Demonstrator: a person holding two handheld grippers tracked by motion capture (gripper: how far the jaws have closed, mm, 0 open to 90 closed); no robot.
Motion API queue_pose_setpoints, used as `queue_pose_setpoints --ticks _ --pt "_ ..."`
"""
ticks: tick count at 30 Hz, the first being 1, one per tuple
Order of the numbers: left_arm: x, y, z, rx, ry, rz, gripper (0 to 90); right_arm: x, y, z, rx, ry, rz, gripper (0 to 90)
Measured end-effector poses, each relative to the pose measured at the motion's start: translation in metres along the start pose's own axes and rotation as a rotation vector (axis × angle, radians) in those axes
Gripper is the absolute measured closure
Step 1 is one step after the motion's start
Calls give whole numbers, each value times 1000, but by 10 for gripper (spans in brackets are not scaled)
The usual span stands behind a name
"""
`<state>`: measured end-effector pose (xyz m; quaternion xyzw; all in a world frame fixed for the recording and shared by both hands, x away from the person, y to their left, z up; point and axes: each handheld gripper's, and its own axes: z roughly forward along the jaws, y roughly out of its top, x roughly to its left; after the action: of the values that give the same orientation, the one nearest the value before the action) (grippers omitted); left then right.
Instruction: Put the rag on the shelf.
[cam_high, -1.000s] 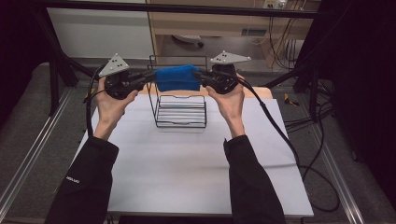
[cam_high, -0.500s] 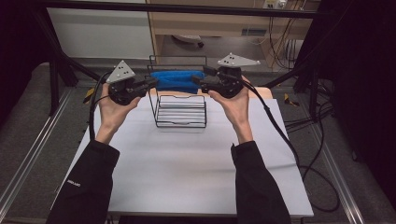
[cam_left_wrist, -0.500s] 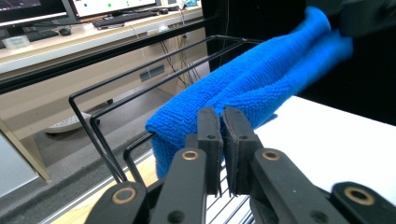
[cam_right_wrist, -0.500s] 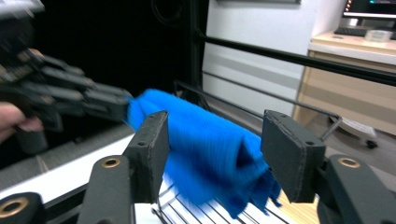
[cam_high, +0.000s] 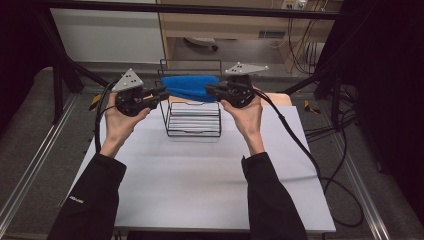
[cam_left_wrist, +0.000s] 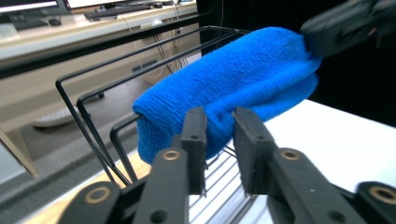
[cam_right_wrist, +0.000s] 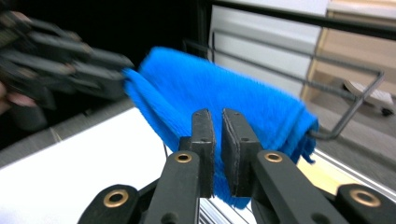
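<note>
My left gripper (cam_high: 161, 94): jaws just eased apart, blue towel (cam_high: 192, 86) end between them, grip slack. My right gripper (cam_high: 212, 90): jaws pinching towel's right end. Towel draped over top of wire rack (cam_high: 192, 120) (far side of table (cam_high: 200, 185)). Placement nearly done; release, withdrawal left.

- No text, label, brand, number or sign can be read anywhere in these views.
- The left sleeve (cam_high: 86, 199), at the near left of the high view, carries a small white mark near the cuff; it is too small and blurred to make out.
- The pale panel (cam_high: 269, 34) on the cabinet at the far side bears a small dark strip, perhaps a label; its characters cannot be told.
- The grey three-cornered plates on the grippers show only dots, no writing.
</note>
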<state>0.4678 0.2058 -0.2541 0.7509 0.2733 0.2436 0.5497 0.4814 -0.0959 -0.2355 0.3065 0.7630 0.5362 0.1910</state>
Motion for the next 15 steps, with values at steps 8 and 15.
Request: queue_pose_setpoints --ticks 8,15 --pt "-8 6 0 46 -18 -22 772 -1 -12 12 36 -23 1 838" --pt "-4 -7 19 152 20 -61 897 -2 -20 19 49 -32 -17 823"
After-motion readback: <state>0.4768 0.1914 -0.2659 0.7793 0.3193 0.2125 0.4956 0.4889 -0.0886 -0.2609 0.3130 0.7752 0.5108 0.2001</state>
